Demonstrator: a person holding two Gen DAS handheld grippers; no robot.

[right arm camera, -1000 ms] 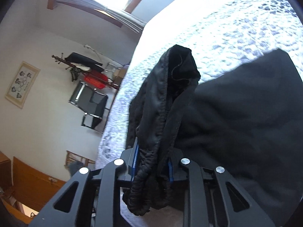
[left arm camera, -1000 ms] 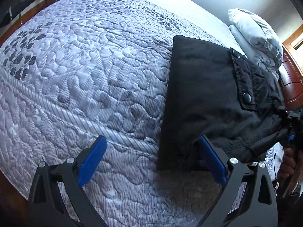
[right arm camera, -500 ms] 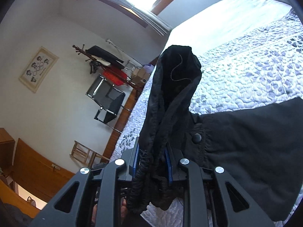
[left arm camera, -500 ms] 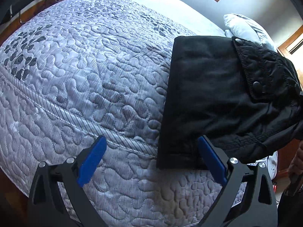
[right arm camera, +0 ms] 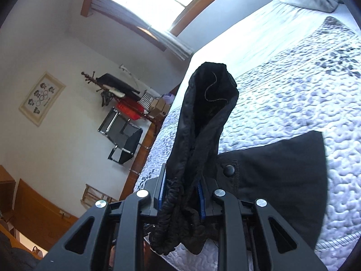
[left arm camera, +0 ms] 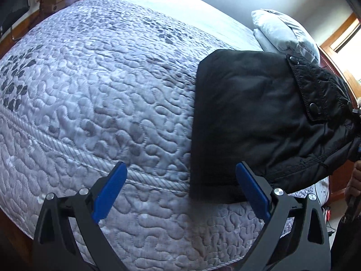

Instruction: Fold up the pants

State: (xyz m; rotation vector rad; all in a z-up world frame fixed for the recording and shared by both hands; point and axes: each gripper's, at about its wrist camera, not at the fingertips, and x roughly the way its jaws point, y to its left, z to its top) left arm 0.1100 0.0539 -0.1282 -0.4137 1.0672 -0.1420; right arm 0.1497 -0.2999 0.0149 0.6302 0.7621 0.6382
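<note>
Right hand-held gripper (right arm camera: 180, 194) clamps pants (right arm camera: 203, 140) (waistband); left hand-held gripper (left arm camera: 180, 180) gapes empty.

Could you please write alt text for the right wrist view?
The right gripper is clamped on the bunched waistband of black fabric pants, which trail onto a grey quilted bedspread. A bright window lies behind.

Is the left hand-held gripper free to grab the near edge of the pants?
Probably yes: the left hand-held gripper is open and empty, and the pants edge lies uncovered on the quilt beside its fingertip.
</note>
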